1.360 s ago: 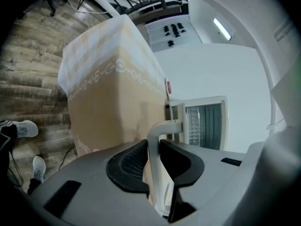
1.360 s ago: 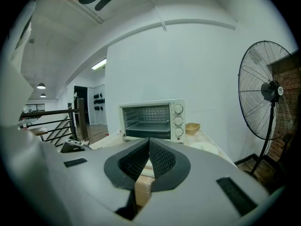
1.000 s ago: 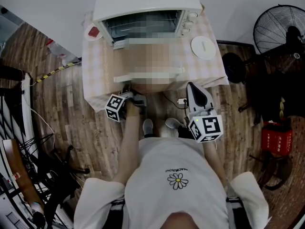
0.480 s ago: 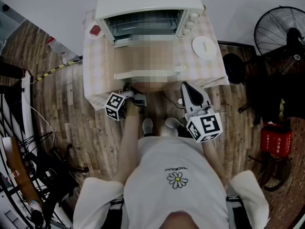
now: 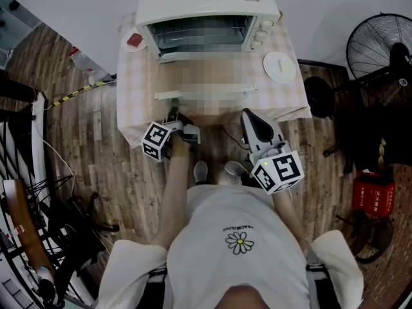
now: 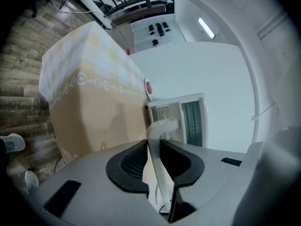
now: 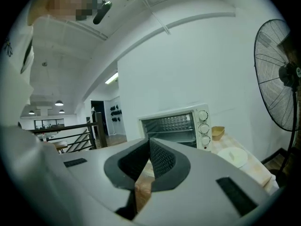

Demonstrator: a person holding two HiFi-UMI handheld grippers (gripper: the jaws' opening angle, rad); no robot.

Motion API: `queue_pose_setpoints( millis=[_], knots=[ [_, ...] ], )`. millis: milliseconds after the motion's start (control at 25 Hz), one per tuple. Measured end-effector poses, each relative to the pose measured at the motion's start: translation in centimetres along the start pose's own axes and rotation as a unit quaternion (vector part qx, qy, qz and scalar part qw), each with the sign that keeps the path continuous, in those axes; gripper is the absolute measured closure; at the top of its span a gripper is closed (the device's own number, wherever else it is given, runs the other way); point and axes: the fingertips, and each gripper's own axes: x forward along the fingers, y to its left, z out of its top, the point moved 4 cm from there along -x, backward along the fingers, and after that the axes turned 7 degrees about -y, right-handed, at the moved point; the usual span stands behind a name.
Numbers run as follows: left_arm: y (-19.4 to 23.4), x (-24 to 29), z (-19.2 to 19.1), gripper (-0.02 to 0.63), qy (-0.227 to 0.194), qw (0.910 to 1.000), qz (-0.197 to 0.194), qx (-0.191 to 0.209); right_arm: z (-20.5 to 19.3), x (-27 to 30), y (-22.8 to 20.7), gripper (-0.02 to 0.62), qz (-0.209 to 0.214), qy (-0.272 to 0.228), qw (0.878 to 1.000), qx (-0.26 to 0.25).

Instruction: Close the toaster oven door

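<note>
Left gripper (image 6: 154,142) jaws pinch the white door handle (image 6: 156,159), the dark pads pressed on either side of the bar, which runs straight through the gap and bends just beyond the fingertips. In the head view this left gripper (image 5: 175,114) reaches the handle (image 5: 206,92) near its left end. The toaster oven (image 6: 186,119) stands straight ahead of these jaws, a little past the handle. It appears on its side here, because the gripper is rolled. A table (image 6: 89,107) draped in pale checked cloth fills the space beside and below the jaws.

Right gripper (image 7: 149,141) jaws are pressed together at the tips and hold nothing; only a narrow wedge of gap shows behind the tips. This right gripper (image 5: 248,116) hangs apart from the table (image 5: 138,89), short of its near edge and to the right of the handle. Ahead of its jaws the toaster oven (image 7: 174,126) stands with its door dropped open. The wire rack is visible inside, and three knobs (image 7: 203,126) run down its right side. A white plate (image 7: 233,155) lies on the cloth ahead and to the right of these jaws, beside the oven. A standing fan (image 7: 277,79) is further right, off the table.
</note>
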Motion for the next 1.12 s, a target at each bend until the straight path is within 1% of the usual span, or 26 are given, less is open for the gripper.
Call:
queue_pose_setpoints(
  millis=[200, 400, 640, 800, 1120],
  knots=[
    [-0.8, 0.0, 0.2, 0.517, -0.007, 0.9996, -0.011, -0.023, 0.8, 0.4, 0.6, 0.586, 0.018, -0.013, 1.000, 0.022],
    [-3.2, 0.6, 0.6, 0.505, -0.010, 0.9983, -0.053, -0.024, 0.5, 1.5, 1.8, 0.586, 0.037, -0.005, 0.999, 0.002],
    [-6.2, 1.8, 1.4, 0.500, -0.016, 0.9951, -0.093, -0.030, 0.9, 2.5, 2.3, 0.586, 0.047, -0.012, 0.999, 0.000],
    [-7.2, 2.2, 1.7, 0.497, -0.018, 0.9939, -0.104, -0.032, 1.3, 2.8, 2.0, 0.586, 0.047, -0.017, 0.999, -0.002],
    [-8.0, 2.6, 1.9, 0.492, -0.024, 0.9932, -0.112, -0.022, 1.7, 3.1, 1.4, 0.586, 0.038, -0.022, 0.999, -0.001]
  ],
)
